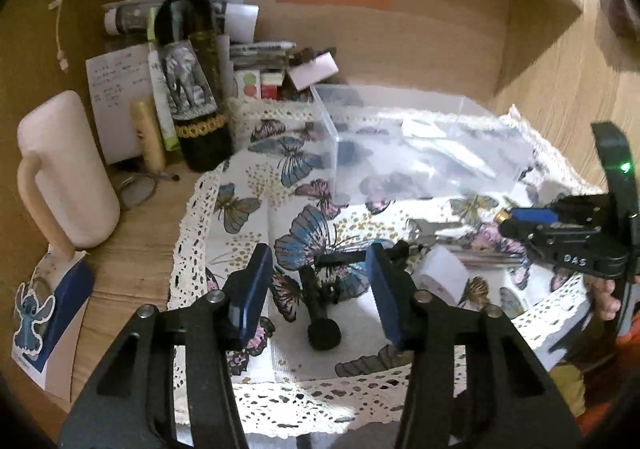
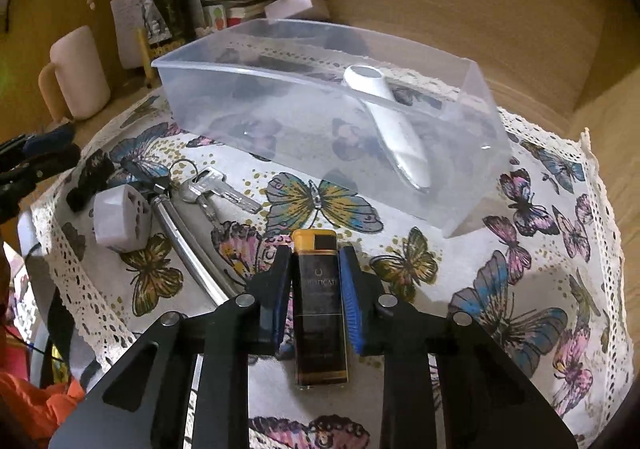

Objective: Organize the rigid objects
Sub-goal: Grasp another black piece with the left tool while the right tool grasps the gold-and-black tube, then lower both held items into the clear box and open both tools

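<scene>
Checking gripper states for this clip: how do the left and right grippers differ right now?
The left gripper is open, its blue pads spread wide above a black tool lying on the butterfly cloth; the right gripper is closed on a black-and-gold lighter. The left holds nothing; the right points its lighter toward the clear bin. Both have black frames and blue pads.

My right claw (image 2: 313,289) covers the lighter's (image 2: 320,313) flanks; its label print is too blurred to read. The notepad (image 1: 116,97) handwriting is illegible. The wine bottle (image 1: 192,61) hides papers behind it, and shelf contents are cut off.
</scene>
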Demonstrator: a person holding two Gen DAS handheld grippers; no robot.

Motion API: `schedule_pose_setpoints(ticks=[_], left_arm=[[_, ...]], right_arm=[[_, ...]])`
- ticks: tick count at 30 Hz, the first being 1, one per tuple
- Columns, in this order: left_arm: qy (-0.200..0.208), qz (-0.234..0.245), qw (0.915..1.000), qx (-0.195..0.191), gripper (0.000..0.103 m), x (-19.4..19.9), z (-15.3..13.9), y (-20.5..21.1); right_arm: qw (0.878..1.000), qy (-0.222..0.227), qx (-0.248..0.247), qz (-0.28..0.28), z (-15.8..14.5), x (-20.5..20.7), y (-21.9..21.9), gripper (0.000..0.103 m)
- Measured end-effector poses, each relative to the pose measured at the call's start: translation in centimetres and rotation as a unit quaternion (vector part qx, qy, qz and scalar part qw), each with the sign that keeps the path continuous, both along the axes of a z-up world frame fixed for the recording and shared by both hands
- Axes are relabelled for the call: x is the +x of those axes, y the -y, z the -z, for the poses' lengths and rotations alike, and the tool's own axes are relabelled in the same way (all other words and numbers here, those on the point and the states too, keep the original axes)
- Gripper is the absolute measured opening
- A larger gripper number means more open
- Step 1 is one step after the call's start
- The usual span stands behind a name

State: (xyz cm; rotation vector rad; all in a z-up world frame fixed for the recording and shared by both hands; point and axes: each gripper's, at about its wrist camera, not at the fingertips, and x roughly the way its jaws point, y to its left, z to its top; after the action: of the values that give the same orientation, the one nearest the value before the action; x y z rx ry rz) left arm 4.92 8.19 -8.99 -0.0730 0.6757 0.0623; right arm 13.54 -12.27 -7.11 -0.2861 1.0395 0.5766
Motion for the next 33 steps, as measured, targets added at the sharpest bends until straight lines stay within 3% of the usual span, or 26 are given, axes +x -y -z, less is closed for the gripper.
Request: schedule_pose_setpoints(ticks=[3,6,11,12,13,15,21,33], left_arm=[[0.003,0.014,0.9999,0.001,0.042,-0.4,-0.3,0.5],[-0.023,0.017,0.9995,0.01,0.035,0.5,0.8,1.1],[-0.066,-0.008,0.9976,0.022,0.034,2.0,3.4,1.0],[-0.076,-0.01,0.9969,0.018,0.03,2.3,4.0,0.8],[-0.081,-0.009,0.9966,0.013,0.024,2.5,4.3,0.7],[-0.076,-0.01,0.9969,0.016,0.024,2.4,4.3,0.8],[-0.06,0.0,0.9977,0.032,0.024,2.5,2.5,1.3],[0.001,0.013,0.9999,0.011,0.024,5.6,-3.8,0.7]], right_arm=[[1.0,-0.002,0.009,0.006,-0.1,0.1,0.4,0.022],[1.0,-0.003,0.015,0.009,-0.1,0.1,0.6,0.022],[1.0,-0.001,0.021,0.012,-0.4,-0.4,1.1,0.022],[1.0,0.0,0.021,0.013,-0.5,-0.5,1.1,0.022],[1.0,0.002,0.022,0.014,-0.6,-0.5,1.1,0.022],[1.0,0.004,0.026,0.018,-0.8,-0.5,1.3,0.022],[0.998,0.022,0.042,0.029,-2.1,-0.1,1.9,0.022],[0.989,0.107,0.091,0.046,-7.5,1.9,2.4,0.022]])
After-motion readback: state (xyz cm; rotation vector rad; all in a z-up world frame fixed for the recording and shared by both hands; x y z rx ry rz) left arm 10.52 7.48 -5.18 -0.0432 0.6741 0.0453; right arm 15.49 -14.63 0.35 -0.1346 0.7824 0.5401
